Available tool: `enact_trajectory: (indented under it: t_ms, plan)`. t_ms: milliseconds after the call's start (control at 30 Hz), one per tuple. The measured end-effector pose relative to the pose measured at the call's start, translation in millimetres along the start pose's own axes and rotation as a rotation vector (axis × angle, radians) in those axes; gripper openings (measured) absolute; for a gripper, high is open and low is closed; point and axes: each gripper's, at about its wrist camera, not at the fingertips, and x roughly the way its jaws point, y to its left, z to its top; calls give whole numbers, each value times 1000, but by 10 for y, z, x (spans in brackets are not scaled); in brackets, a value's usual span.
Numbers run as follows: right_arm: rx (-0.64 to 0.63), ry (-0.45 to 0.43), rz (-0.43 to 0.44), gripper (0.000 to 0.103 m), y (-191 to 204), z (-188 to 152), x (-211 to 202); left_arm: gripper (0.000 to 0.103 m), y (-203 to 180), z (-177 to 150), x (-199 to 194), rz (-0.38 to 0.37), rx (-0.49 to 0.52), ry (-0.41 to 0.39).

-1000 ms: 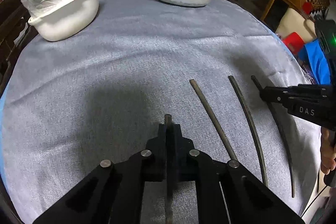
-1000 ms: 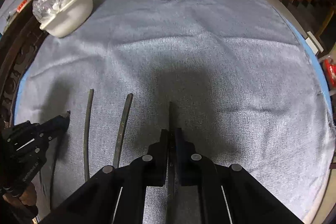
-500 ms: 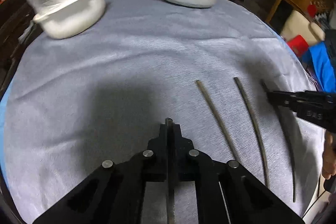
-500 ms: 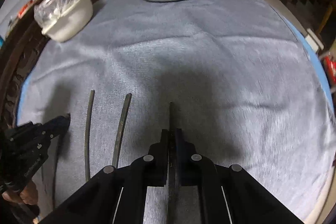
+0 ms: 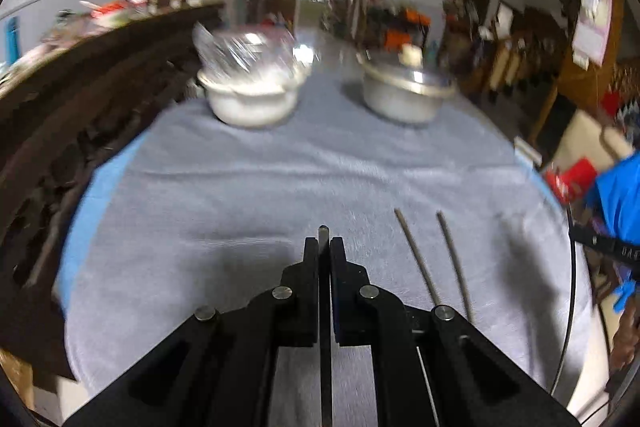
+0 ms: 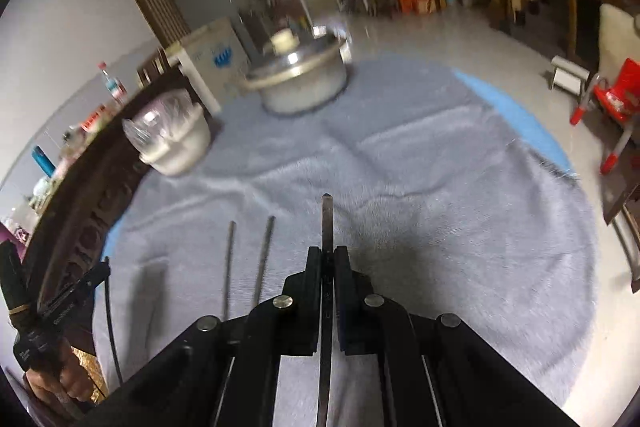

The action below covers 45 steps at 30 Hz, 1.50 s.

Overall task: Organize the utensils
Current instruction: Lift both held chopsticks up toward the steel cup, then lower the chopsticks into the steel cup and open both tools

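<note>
Dark metal chopsticks are the utensils here, on a round table under a grey cloth (image 5: 280,179). My left gripper (image 5: 324,241) is shut on one chopstick (image 5: 323,230), whose tip pokes just past the fingers, held above the cloth. My right gripper (image 6: 327,249) is shut on another chopstick (image 6: 326,219), also raised. Two more chopsticks (image 5: 416,259) (image 5: 454,259) lie side by side on the cloth between the grippers, also seen in the right wrist view (image 6: 228,267) (image 6: 264,259). Each gripper shows at the other view's edge: right gripper (image 5: 576,235), left gripper (image 6: 105,267).
A lidded metal pot (image 5: 404,95) (image 6: 304,83) and a white bowl covered with a plastic bag (image 5: 252,99) (image 6: 176,143) stand at the far side of the table. A dark carved wooden bench (image 5: 60,147) runs along the left. A red chair (image 6: 616,95) stands right.
Both grippers rose off the cloth and tipped upward, each carrying its chopstick. The views now take in the room beyond the table. The two middle chopsticks stayed put.
</note>
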Motion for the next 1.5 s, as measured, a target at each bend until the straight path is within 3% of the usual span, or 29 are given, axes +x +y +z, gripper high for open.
enact_trajectory:
  t_ms: [367, 567, 833, 1133, 1500]
  plan:
    - [4, -318, 37, 7, 276, -466, -1108, 5, 152, -218, -1422, 13, -170, -311]
    - [-6, -453, 75, 7, 396, -631, -1566, 5, 92, -329, -1887, -50, -239, -427]
    - [-11, -628, 148, 7, 513, -733, -2005, 5, -83, -403, -2413, -144, -297, -650]
    - [41, -772, 250, 7, 612, -865, -2152, 5, -370, -401, -2387, -118, -287, -782]
    - [-58, -817, 194, 7, 930, -1015, -1987, 5, -587, -444, -2106, -40, -254, -824]
